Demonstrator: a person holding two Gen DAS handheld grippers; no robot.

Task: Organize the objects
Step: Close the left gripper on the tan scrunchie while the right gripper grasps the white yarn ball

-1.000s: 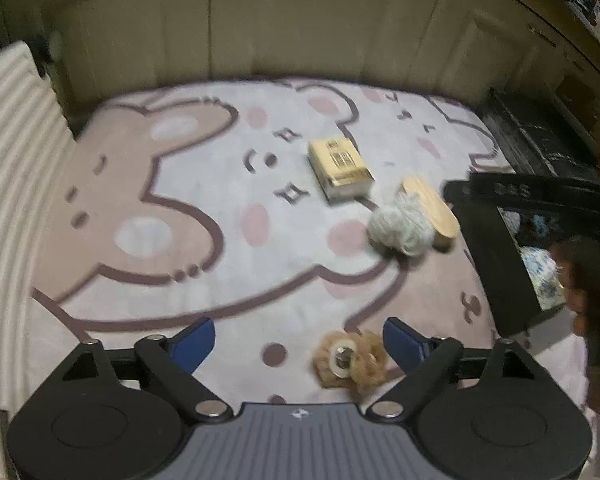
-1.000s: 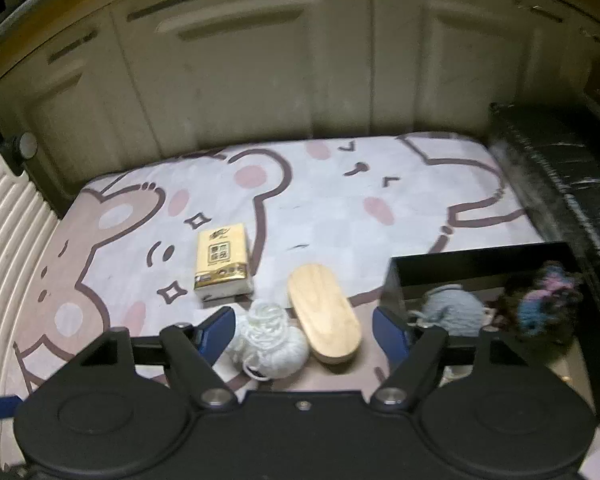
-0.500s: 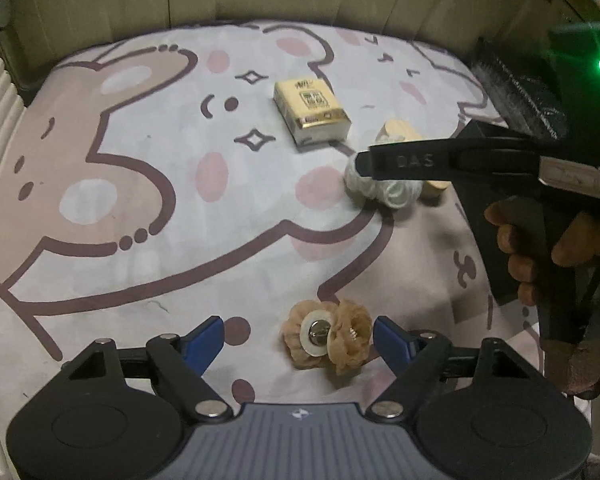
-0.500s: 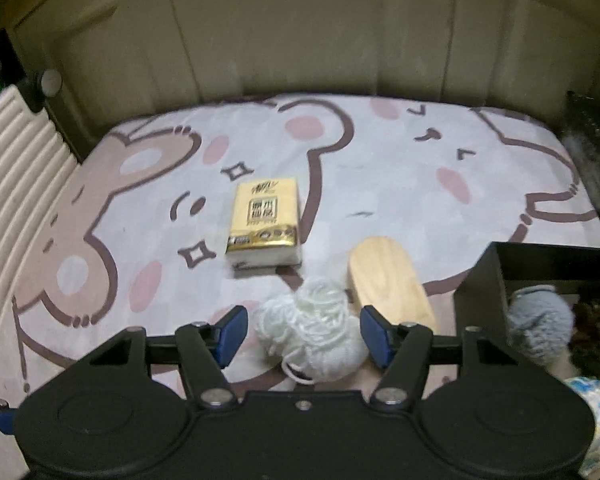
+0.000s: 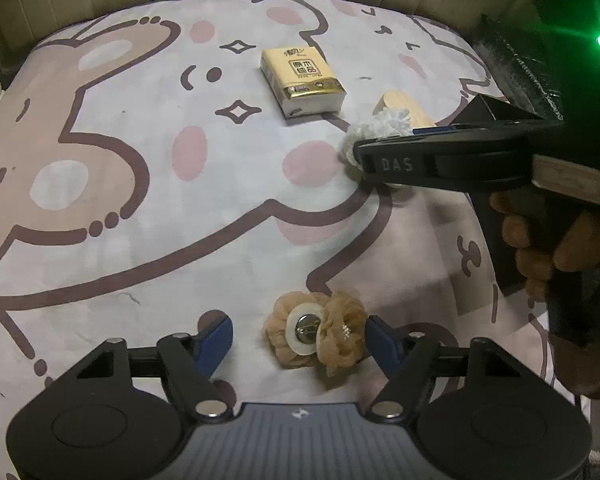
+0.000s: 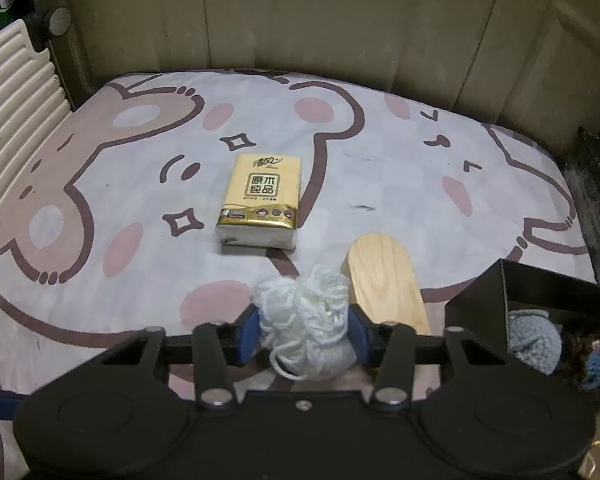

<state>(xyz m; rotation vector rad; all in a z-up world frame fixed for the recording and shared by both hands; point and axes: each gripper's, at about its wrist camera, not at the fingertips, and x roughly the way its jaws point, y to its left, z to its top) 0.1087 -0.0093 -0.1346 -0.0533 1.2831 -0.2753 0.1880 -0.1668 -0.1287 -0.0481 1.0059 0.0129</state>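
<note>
**Both tongs closing over soft objects on the cartoon mat**

Nearest in the left wrist view, the left tongs (image 5: 298, 338) are seen with blue pads (image 5: 216, 338) set to either side of a tan frilly fabric flower brooch with a white round backing and metal pin (image 5: 316, 332). The jaws are closing; the right-hand pad is just at the brooch's edge, while a gap remains at the left-hand pad, so the brooch is not yet gripped. The brooch lies on a white and pink mat printed with brown cartoon animal outlines (image 5: 148, 184).

In the right wrist view, the right tongs (image 6: 302, 334) are closing on a fluffy white yarn ball (image 6: 304, 316), which is pressed between the two blue pads and sits on the mat.

Just beyond the yarn ball, to its right, a pale oval wooden board (image 6: 386, 284) lies flat on the mat. Farther beyond the yarn ball, slightly to its left, a yellow and gold soft pack of tissues (image 6: 262, 200) lies flat. To the right of the yarn ball stands an open black box (image 6: 520, 292), in which a grey-blue knitted ball (image 6: 534, 338) and a dark multicoloured knitted item (image 6: 592, 356) are held.

From the left wrist view, the person's right hand (image 5: 540, 248) is seen around the handle of the right tongs.
</note>
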